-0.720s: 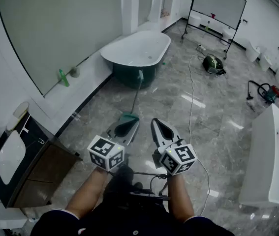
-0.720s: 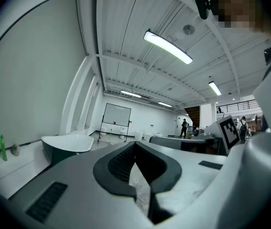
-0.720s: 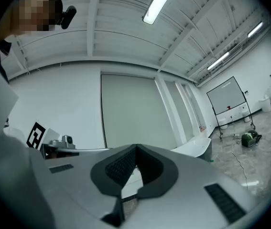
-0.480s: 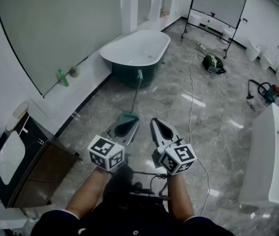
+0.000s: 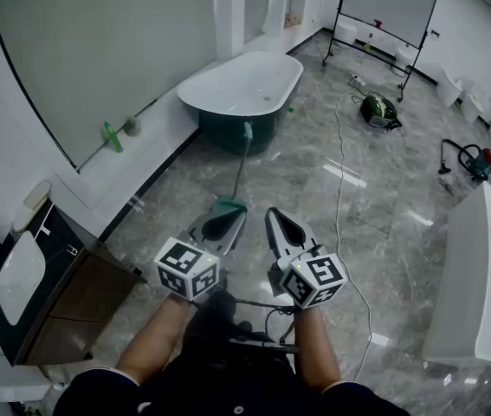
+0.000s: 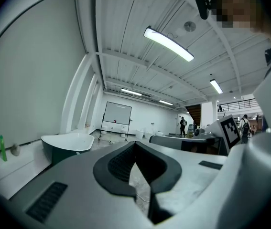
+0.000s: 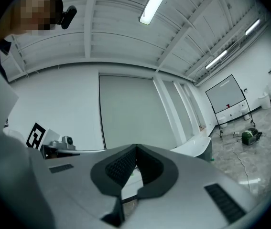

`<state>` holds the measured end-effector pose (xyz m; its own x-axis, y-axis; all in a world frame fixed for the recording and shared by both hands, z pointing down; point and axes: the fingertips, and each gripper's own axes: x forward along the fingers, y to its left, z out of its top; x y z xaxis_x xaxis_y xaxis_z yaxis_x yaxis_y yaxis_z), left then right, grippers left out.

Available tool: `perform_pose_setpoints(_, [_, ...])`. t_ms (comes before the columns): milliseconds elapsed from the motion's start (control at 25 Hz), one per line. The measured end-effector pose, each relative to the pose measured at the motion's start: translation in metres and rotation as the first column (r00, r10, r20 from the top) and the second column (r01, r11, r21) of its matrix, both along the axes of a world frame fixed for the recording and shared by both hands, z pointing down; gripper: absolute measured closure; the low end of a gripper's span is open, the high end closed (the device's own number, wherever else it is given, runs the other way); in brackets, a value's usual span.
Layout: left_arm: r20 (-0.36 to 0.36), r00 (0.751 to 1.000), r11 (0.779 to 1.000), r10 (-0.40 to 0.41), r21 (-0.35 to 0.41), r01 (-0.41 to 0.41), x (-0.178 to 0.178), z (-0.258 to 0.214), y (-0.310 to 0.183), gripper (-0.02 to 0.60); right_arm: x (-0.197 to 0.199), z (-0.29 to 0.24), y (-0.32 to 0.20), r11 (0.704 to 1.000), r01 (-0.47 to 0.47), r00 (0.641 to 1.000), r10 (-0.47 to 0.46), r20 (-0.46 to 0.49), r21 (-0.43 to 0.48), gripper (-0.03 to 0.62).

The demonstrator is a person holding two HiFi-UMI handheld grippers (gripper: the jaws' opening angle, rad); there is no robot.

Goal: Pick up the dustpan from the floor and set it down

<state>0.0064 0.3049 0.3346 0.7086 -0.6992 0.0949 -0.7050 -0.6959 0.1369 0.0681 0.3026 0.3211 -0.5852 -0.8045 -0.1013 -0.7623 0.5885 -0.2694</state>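
The dustpan (image 5: 229, 204) is green, with a long thin handle (image 5: 240, 165) that slants up to a green grip by the bathtub. It stands on the grey marble floor just beyond my left gripper (image 5: 233, 216), which hides its near part. My left gripper (image 6: 135, 143) is shut with its tips touching and nothing between them. To its right, my right gripper (image 5: 273, 214) is level with it, also shut and empty, tips meeting in the right gripper view (image 7: 136, 147). Neither gripper touches the dustpan.
A white and dark green bathtub (image 5: 241, 89) stands ahead by the wall. A cable (image 5: 340, 180) runs across the floor to a dark green machine (image 5: 377, 111). A sink cabinet (image 5: 54, 293) is at left, another white tub (image 5: 474, 276) at right, a whiteboard (image 5: 386, 3) far back.
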Motion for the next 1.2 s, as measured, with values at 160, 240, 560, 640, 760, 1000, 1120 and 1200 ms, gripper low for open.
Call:
perform_pose_setpoints(160, [0.005, 1.000, 1.000, -0.001, -0.006, 0.001, 0.004, 0.005, -0.009, 0.568, 0.005, 0.006, -0.009, 1.000, -0.001, 1.000, 0.001, 0.003, -0.009, 0.588])
perform_pose_setpoints(240, [0.007, 1.000, 1.000, 0.000, -0.014, 0.000, 0.006, 0.008, -0.015, 0.568, 0.007, 0.009, -0.017, 1.000, -0.002, 1.000, 0.002, 0.003, -0.015, 0.588])
perform_pose_setpoints(560, [0.000, 1.000, 1.000, 0.006, -0.016, -0.006, 0.007, 0.012, -0.058, 0.568, 0.010, 0.014, -0.057, 1.000, -0.019, 1.000, 0.019, -0.001, -0.021, 0.588])
perform_pose_setpoints(640, [-0.006, 1.000, 1.000, 0.007, -0.020, -0.007, 0.006, 0.014, -0.073, 0.568, 0.010, 0.015, -0.072, 0.999, -0.021, 1.000, 0.020, -0.006, -0.028, 0.588])
perform_pose_setpoints(760, [-0.014, 1.000, 0.999, 0.005, -0.032, -0.005, 0.000, 0.021, -0.101, 0.568, 0.003, 0.020, -0.100, 0.999, -0.020, 1.000, 0.019, -0.017, -0.038, 0.588])
perform_pose_setpoints(1000, [-0.033, 0.999, 0.998, 0.005, -0.060, -0.007, -0.018, 0.036, -0.170, 0.568, -0.015, 0.036, -0.167, 0.997, -0.020, 0.999, 0.017, -0.043, -0.073, 0.588])
perform_pose_setpoints(1120, [-0.043, 0.999, 0.998, 0.010, -0.068, -0.013, -0.030, 0.041, -0.208, 0.568, -0.027, 0.043, -0.203, 0.995, -0.027, 0.998, 0.021, -0.059, -0.091, 0.588])
perform_pose_setpoints(1200, [-0.050, 0.999, 0.997, 0.015, -0.071, -0.019, -0.039, 0.043, -0.232, 0.568, -0.037, 0.045, -0.226, 0.994, -0.031, 0.997, 0.023, -0.073, -0.101, 0.588])
